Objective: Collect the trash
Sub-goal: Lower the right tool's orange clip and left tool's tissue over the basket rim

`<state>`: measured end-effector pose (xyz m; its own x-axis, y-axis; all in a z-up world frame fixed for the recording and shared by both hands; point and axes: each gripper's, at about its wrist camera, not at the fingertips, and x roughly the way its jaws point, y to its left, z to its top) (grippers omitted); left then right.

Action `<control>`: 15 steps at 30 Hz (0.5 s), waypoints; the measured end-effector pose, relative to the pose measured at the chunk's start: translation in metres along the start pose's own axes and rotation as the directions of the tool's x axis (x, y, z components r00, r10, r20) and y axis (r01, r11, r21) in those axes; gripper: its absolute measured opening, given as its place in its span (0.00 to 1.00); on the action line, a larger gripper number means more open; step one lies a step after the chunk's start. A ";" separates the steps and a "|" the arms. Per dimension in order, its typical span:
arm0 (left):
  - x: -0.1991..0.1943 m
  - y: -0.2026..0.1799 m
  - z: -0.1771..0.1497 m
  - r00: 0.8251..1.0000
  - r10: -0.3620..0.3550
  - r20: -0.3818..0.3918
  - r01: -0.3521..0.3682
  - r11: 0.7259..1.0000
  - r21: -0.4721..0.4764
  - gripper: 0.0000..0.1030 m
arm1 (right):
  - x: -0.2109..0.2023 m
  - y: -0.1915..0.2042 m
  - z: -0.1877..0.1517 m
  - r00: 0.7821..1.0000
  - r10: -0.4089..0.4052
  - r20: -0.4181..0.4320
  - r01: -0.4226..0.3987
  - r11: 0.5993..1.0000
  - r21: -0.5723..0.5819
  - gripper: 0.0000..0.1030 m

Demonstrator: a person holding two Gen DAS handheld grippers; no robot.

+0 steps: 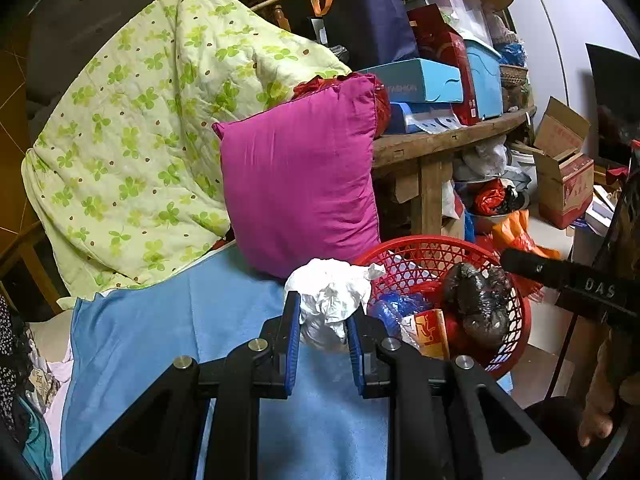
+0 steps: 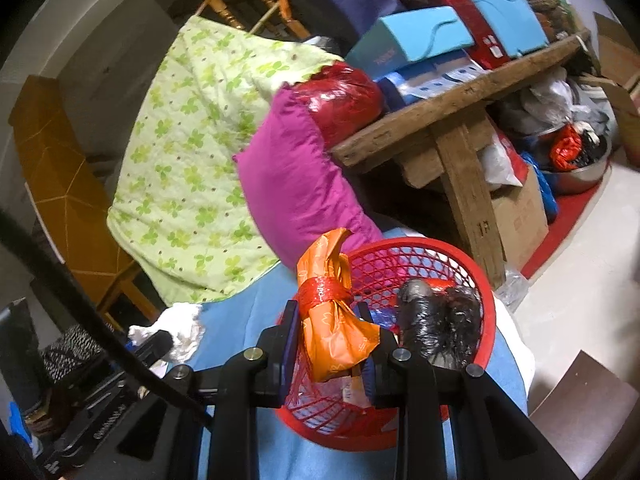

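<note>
My left gripper (image 1: 323,320) is shut on a crumpled white tissue wad (image 1: 332,292), held above the blue sheet just left of the red mesh basket (image 1: 516,340). In the right wrist view my right gripper (image 2: 332,328) is shut on an orange wrapper bundle (image 2: 340,320) tied with red plastic, over the near rim of the red basket (image 2: 486,320). The basket holds a dark shiny bag (image 2: 436,324), a blue plastic piece (image 1: 394,310) and a small carton (image 1: 430,330). The right gripper's black body (image 1: 568,276) shows at the right edge of the left view. The tissue wad (image 2: 180,328) and left gripper appear at lower left of the right view.
A magenta pillow (image 1: 300,184) and a green clover quilt (image 1: 140,132) lie on the bed behind. A wooden table (image 2: 448,120) piled with boxes stands right of the pillow, with bags, a metal bowl (image 2: 580,172) and cardboard boxes beneath and beyond. Blue sheet (image 1: 180,340) covers the bed.
</note>
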<state>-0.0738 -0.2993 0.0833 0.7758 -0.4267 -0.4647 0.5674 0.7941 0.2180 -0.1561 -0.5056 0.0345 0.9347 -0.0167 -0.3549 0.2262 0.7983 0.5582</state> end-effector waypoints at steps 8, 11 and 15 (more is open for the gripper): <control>0.015 -0.003 0.002 1.000 -0.017 -0.006 0.017 1.000 0.002 0.22 | 0.016 -0.027 -0.012 0.998 -0.018 0.056 0.015 0.999 0.052 0.28; 0.021 -0.007 0.003 1.000 -0.022 -0.001 0.022 1.000 0.012 0.22 | 0.021 -0.033 -0.014 0.997 -0.008 0.077 0.005 0.999 0.045 0.28; 0.028 -0.009 0.003 1.000 -0.029 -0.005 0.029 0.999 0.012 0.22 | 0.024 -0.039 -0.011 0.997 0.026 0.077 -0.031 0.997 0.067 0.28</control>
<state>-0.0559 -0.3200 0.0711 0.7576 -0.4477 -0.4750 0.5932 0.7759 0.2149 -0.1452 -0.5304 -0.0043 0.9587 -0.0422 -0.2814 0.2146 0.7565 0.6178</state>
